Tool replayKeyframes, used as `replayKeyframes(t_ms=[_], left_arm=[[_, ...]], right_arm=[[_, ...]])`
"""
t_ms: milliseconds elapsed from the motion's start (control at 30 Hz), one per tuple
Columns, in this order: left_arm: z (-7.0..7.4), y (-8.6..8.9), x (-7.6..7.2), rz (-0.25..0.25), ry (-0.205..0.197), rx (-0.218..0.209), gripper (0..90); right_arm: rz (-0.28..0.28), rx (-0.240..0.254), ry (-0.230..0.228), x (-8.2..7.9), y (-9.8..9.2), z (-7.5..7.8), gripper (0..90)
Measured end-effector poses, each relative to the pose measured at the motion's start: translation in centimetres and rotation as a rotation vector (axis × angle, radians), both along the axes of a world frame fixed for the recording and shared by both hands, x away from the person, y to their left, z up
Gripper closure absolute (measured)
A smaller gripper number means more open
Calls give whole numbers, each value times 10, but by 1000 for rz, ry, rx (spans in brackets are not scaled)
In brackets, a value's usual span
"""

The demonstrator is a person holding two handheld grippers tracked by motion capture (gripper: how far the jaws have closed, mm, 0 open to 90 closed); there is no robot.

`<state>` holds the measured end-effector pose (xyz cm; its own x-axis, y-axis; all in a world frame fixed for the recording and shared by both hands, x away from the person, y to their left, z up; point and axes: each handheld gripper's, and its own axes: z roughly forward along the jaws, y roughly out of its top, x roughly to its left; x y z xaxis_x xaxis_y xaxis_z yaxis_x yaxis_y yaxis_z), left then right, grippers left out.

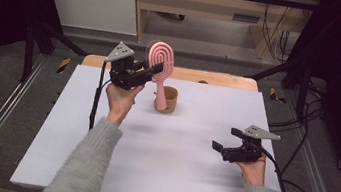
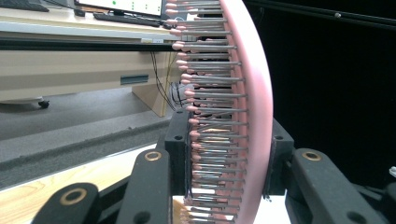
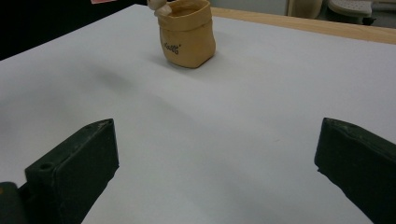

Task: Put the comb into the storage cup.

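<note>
A pink hairbrush (image 1: 161, 63) hangs upright over the back middle of the white table (image 1: 162, 175), head up and handle down. My left gripper (image 1: 156, 70) is shut on the brush head, its jaws pressing the bristle side and the back of the pink hairbrush (image 2: 254, 116). A small tan pouch (image 1: 171, 100) stands open on the table right by the handle's lower end. Seen from the right gripper view, that handle tip sits at the rim of the tan pouch (image 3: 187, 37); whether it is inside I cannot tell. My right gripper (image 1: 224, 139) hovers low at the right, open, nothing between its jaws.
A wooden table edge (image 1: 211, 77) runs behind the white sheet. Black frame posts (image 1: 29, 46) stand at the back corners and cables (image 1: 296, 189) trail off the right side. Bare white surface (image 3: 224, 116) lies between my right gripper (image 3: 217, 154) and the pouch.
</note>
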<state>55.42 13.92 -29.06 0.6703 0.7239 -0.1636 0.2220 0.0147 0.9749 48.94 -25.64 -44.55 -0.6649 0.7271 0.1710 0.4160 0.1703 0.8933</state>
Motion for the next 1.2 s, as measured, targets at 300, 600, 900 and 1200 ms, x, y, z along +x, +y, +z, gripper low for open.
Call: replayKeyframes(t_ms=[300, 600, 900, 1200], left_arm=[[0, -4, 12, 19, 7, 0, 626], [1, -8, 24, 28, 5, -13, 626], [1, -11, 35, 54, 9, -10, 626], [-4, -17, 47, 71, 15, -3, 626]], right_arm=[[0, 5, -1, 0, 0, 0, 1], [-1, 3, -3, -1, 0, 0, 1], [-1, 3, -5, -1, -1, 0, 1], [0, 3, -7, -1, 0, 0, 1]])
